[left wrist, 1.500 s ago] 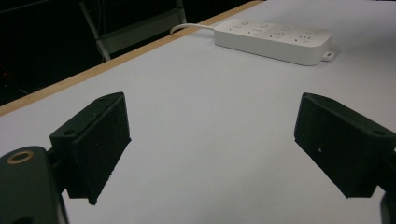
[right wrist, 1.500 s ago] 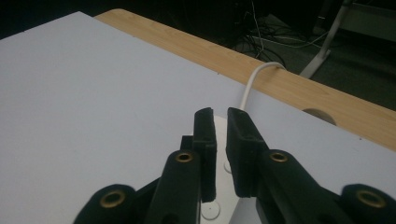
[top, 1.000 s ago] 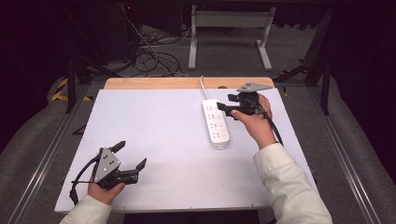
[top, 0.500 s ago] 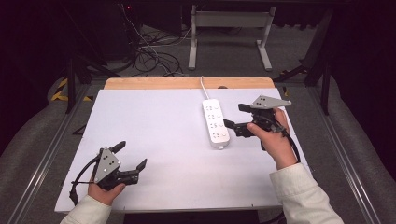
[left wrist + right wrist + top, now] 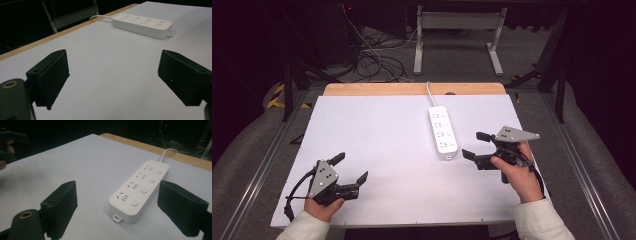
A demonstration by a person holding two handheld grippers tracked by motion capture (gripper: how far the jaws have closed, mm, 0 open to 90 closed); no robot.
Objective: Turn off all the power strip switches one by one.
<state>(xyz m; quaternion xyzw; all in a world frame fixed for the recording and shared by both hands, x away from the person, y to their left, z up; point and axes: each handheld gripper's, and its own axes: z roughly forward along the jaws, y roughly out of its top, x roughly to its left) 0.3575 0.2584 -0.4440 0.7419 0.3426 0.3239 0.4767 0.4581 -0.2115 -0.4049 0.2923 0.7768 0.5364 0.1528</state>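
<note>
- Dark surroundings ring a white table [image 5: 377,140] with a strip of bare wood along its far edge; tangled cables and a grey metal stand [image 5: 457,30] sit on the floor beyond that edge.
- On the table lies a white power strip [image 5: 443,132], lengthwise from near to far, its white cord [image 5: 429,92] running off over the wooden edge.
- In the right gripper view the power strip [image 5: 140,188] shows four outlets, each with a round button beside it, and a small hanging tab at its near end.
- The right gripper [image 5: 473,147] is held in the person's right hand [image 5: 517,172], just to the right of the power strip's near end and close to it without touching.
- Its jaws stand wide apart and hold nothing; in its own view the near end of the strip sits in the gap between them, farther off.
- The left gripper [image 5: 351,167] is in the person's left hand [image 5: 323,207], well apart from the power strip, off to its left and nearer the person, low over the table.
- Its jaws are also spread wide with nothing between them but bare table; in the left gripper view the power strip [image 5: 142,25] lies far ahead.
</note>
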